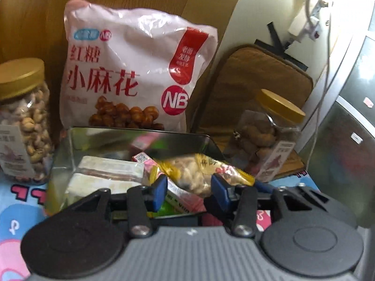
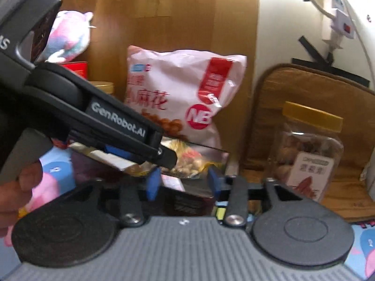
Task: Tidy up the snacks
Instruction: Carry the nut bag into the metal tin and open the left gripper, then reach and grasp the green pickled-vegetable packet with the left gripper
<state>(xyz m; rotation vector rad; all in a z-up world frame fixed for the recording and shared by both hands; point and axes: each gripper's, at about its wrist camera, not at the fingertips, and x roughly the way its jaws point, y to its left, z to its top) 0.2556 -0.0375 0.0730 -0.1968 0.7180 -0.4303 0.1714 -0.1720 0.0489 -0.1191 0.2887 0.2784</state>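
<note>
Left claw (image 1: pixel 189 188) part-open and empty above shiny metal tin (image 1: pixel 140 133) of wrapped snacks; right claw (image 2: pixel 184 182) likewise, pink-white snack bag (image 1: pixel 131 70) behind

A brown quilted pad (image 1: pixel 262 86) leans upright against the cream wall (image 1: pixel 262 11), crossed by strips of black tape (image 1: pixel 276 39). At one o'clock hangs a white power strip (image 2: pixel 337 21) with white cables (image 1: pixel 324 75). At eleven o'clock a pastel plush toy (image 2: pixel 68 37) rests by the wooden panel (image 2: pixel 173 14). A cartoon-printed blue and pink cloth (image 1: pixel 16 213) covers the desk.
</note>
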